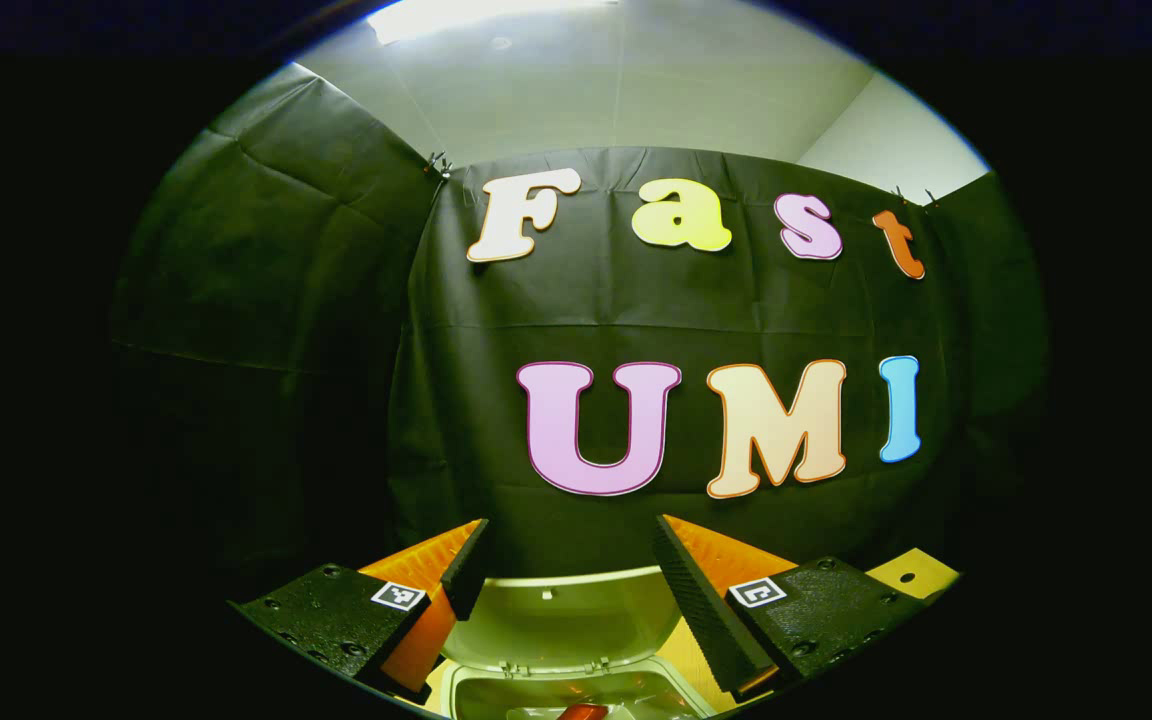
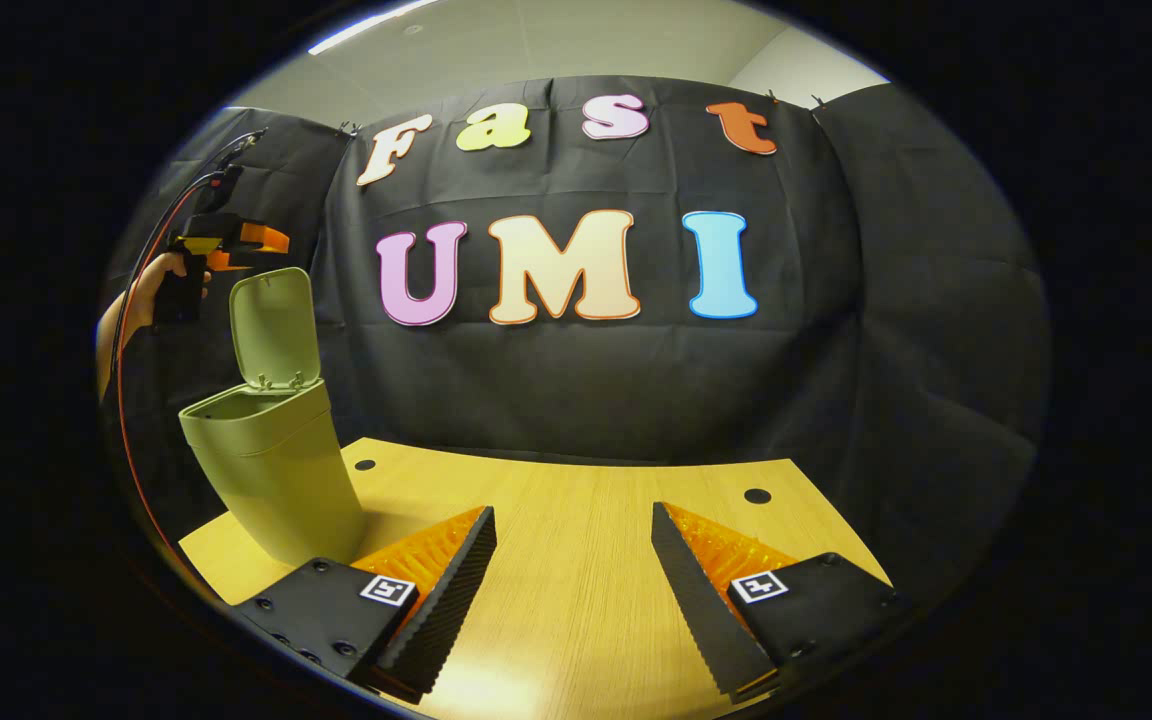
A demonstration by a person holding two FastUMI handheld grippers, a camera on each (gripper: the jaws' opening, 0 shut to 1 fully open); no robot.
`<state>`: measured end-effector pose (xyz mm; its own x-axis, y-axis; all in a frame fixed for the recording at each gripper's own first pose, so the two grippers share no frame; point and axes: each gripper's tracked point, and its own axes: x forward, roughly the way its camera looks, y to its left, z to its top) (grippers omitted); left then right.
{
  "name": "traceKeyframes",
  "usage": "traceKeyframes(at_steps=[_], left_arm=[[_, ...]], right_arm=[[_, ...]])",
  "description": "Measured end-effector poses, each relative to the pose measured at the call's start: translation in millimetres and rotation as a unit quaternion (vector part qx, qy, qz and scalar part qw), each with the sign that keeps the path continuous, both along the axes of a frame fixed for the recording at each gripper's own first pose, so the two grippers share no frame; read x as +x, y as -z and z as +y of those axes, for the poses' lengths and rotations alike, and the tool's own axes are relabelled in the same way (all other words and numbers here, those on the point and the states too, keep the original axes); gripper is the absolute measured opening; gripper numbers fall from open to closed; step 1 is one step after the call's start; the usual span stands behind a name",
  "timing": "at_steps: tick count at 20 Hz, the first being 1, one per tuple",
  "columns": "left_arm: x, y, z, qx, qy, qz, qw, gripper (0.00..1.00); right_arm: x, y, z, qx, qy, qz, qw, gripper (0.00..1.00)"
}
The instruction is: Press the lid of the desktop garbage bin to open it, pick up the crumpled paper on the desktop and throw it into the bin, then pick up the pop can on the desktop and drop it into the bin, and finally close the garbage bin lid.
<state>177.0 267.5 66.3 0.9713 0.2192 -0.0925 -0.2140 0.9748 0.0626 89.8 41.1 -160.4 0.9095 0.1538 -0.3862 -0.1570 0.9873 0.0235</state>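
Green plastic, pale and matte: that is the bin [image 2: 271, 470], standing at the left rear corner of the wooden table [image 2: 576, 560] in the right gripper view. Its lid [image 2: 276, 325] is swung up on the rear hinge and stands nearly upright above the open mouth.

A hand [image 2: 141, 300] holds the left gripper [image 2: 266, 238] in the air above and just behind the top edge of the lid, well clear of the table. From that distance I cannot tell how its fingers stand. The left gripper view settles it: the left gripper's two fingers [image 1: 464, 570] are spread wide apart with nothing between them, pointing at the black cloth wall [image 1: 636, 310]. Below them lies the inside of the raised lid and, under that, the open bin mouth. At the very bottom edge, inside the mouth, a small red-orange shape [image 1: 584, 712] shows; it may be the can, but too little of it is visible to be sure. The crumpled paper I cannot make out among the pale glints in there.

The right gripper [image 2: 573, 560] hovers low over the near part of the table, to the right of the bin. Its fingers are wide apart too and hold nothing, with bare wood grain between them. Two small dark holes [image 2: 757, 496] mark the tabletop near its far edge.
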Motion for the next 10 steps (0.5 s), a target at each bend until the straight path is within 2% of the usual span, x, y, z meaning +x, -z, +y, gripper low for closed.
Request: traceKeyframes(at_steps=[4, 6, 10], left_arm=[[25, 28, 16, -0.013, -0.017, 0.041, 0.999, 0.94], [21, 34, 21, -0.002, -0.025, 0.054, 0.998, 0.95], [3, 32, 10, -0.018, -0.023, 0.05, 0.998, 0.96]], right_arm=[[0, -3, -6, 0.012, 0.015, 0.0, 1.0, 0.99], [1, -5, -6, 0.013, 0.017, -0.001, 1.0, 0.98], [6, -4, 3, 0.018, 0.002, 0.001, 1.0, 1.0]])
